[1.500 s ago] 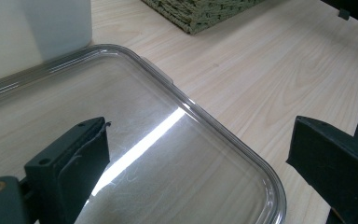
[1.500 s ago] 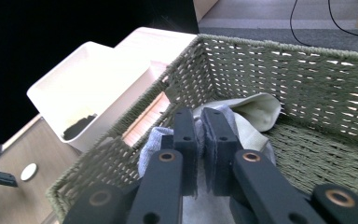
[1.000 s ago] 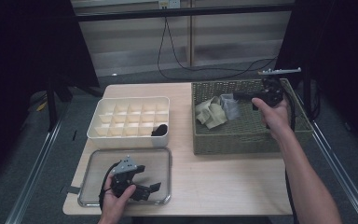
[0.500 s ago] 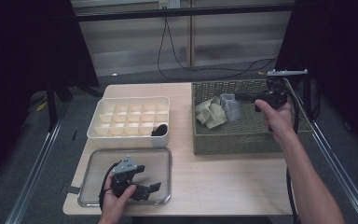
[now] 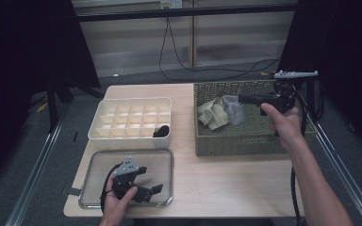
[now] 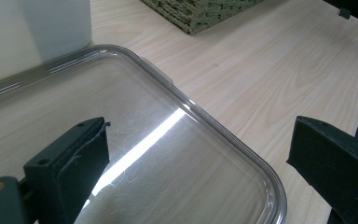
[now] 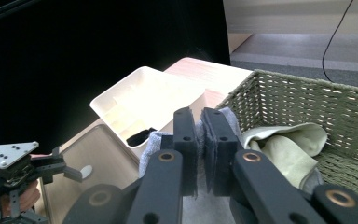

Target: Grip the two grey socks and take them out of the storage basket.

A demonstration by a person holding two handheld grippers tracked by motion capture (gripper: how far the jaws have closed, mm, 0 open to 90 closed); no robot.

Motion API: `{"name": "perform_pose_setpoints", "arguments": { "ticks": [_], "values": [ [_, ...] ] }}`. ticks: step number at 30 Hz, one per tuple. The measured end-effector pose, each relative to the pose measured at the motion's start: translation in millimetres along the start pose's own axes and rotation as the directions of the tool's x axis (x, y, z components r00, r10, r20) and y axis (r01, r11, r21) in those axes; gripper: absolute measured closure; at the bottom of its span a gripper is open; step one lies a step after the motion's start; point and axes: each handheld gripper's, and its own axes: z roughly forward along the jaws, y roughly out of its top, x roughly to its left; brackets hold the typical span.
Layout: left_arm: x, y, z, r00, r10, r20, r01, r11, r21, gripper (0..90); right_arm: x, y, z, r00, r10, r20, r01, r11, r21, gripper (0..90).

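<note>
- The left tool (image 5: 143,192), held in the person's left hand (image 5: 118,203), rests low over the clear, round-cornered plastic tray lid (image 5: 162,157) at the near left of the pale wooden table (image 5: 226,188). Its jaws stand wide apart and hold nothing; it has not shifted over the last second.
- Just behind the lid sits the cream plastic organiser box with a grid of small compartments (image 5: 131,101). One dark rolled item (image 5: 162,130) lies in a compartment at its near right corner; the other cells look empty.
- To the right stands the olive-green woven wicker basket (image 5: 245,141), with a crumpled pale yellow-green cloth (image 5: 213,113) lying in its left half.
- The right tool (image 5: 243,98), held in the person's right hand (image 5: 285,123), is clamped on a small grey-blue knitted cloth, likely a sock (image 5: 233,109). A second ago the tool sat nearer the basket's far right corner; now it has swung left and points towards the organiser, with the grey piece lifted above the basket's left part.
- I judge that the pick is done and the carry towards the organiser is under way.
- In the right gripper view the grey piece (image 7: 154,140) is soft, nubbly and folded, pinched between the near-shut jaws and bulging on either side of them. It hangs above the basket floor, just beside the yellow-green cloth.
</note>
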Motion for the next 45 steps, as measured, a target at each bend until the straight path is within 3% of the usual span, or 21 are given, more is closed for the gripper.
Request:
{"name": "perform_pose_setpoints", "arguments": {
  "ticks": [21,37,45],
  "values": [
    [-0.7,0.1,0.5,1.0000,0.007,0.002,-0.007,1.0000,-0.005,4.7,34.6,-2.9,-15.2,0.9979,-0.035,-0.054,0.033,0.999,-0.029,84.8],
    [-0.7,0.2,0.1,0.9999,0.012,0.004,-0.012,0.9999,-0.002,4.6,66.2,-20.3,-22.4,0.9915,-0.064,-0.114,0.061,0.998,-0.024,84.8],
    [-1.2,0.6,0.9,0.9999,0.014,0.006,-0.014,0.9999,0.006,4.6,81.1,-40.8,-16.3,0.9857,-0.056,-0.159,0.056,0.998,-0.005,84.8]
  ]
}}
